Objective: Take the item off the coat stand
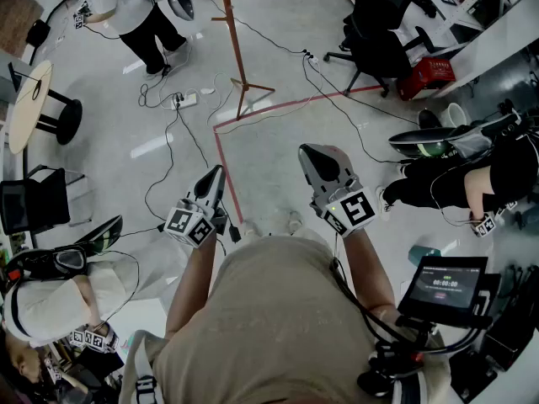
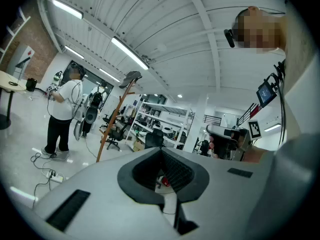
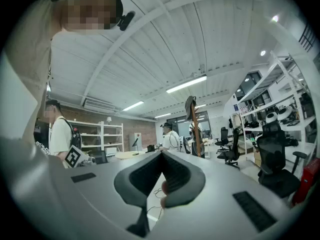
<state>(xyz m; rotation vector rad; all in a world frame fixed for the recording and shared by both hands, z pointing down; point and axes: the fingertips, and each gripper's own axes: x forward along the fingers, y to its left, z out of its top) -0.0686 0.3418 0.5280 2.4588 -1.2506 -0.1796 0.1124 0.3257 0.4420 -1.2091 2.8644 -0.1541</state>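
Claw at left and claw at right point level, both closed empty, toward coat stand.

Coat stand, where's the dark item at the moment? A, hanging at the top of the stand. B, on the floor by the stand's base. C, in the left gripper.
A: both gripper views show the dark item hanging at the top of the coat stand, across the room from the person.
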